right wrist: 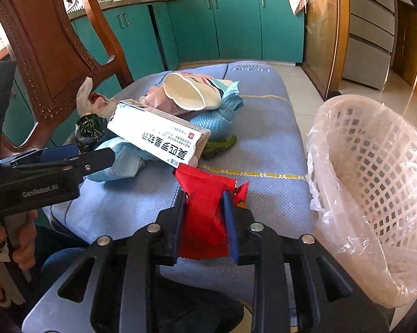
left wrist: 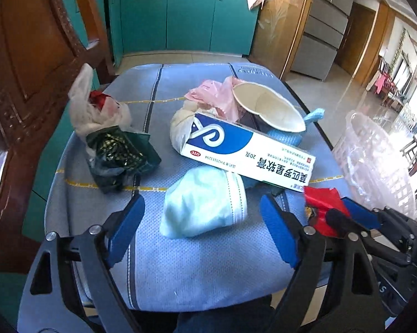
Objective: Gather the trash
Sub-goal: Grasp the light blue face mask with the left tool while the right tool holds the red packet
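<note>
A crumpled red plastic wrapper is clamped by the right gripper beside the lined white lattice basket; nothing is seen binned. The left gripper, fingers apart, is poised around a pale blue face mask; a white ointment box and other litter are left on the tabletop.

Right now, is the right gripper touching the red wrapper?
Touching. The right wrist view shows the right gripper with both fingers pressed against the red wrapper, pinching it above the blue cloth.

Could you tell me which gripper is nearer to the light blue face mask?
Left. The left gripper has its open jaws around the face mask; the right gripper is off beside it, shut on a red wrapper.
</note>
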`<state>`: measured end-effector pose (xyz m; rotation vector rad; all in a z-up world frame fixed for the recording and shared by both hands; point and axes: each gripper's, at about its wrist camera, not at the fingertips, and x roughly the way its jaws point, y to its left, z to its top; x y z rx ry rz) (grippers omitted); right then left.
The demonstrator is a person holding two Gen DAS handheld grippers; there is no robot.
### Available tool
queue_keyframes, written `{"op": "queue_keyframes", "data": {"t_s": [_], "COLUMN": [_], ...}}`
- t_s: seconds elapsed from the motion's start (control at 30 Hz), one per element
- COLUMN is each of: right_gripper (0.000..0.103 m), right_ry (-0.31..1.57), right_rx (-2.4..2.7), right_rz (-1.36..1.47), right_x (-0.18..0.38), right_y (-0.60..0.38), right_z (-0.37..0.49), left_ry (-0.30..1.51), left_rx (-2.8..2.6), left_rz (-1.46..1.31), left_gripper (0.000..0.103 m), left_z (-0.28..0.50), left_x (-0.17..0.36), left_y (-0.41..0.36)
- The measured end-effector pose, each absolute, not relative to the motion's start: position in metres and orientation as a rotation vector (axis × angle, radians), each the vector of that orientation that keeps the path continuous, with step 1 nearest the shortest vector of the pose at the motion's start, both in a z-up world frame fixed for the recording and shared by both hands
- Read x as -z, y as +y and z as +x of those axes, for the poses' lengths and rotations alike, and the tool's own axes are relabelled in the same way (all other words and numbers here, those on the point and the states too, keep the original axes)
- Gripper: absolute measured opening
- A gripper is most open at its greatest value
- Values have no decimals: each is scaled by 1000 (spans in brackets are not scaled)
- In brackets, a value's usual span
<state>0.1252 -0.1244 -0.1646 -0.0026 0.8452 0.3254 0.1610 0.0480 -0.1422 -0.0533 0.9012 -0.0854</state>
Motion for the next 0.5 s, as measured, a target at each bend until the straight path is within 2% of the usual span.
{"op": "queue_keyframes", "data": {"t_s": [0.17,0.4,0.5], "right_gripper": [44,46,53], "right_ry": [845,859,866], "right_rx": [-302,-280,-257], "right_rz": [-18,-61,-110], "right_x": [164,171,173], "right_y": [-125,-115,-109], "right_z": [123,120,118], "left_ry": [922,912,911], "left_rx": [85,113,117], "left_rz": [-54,-124,-128], "left_gripper": [88,89,90], "left_z": [168,168,168], "left_x": [154,159,159], "left_y": [51,63,65]}}
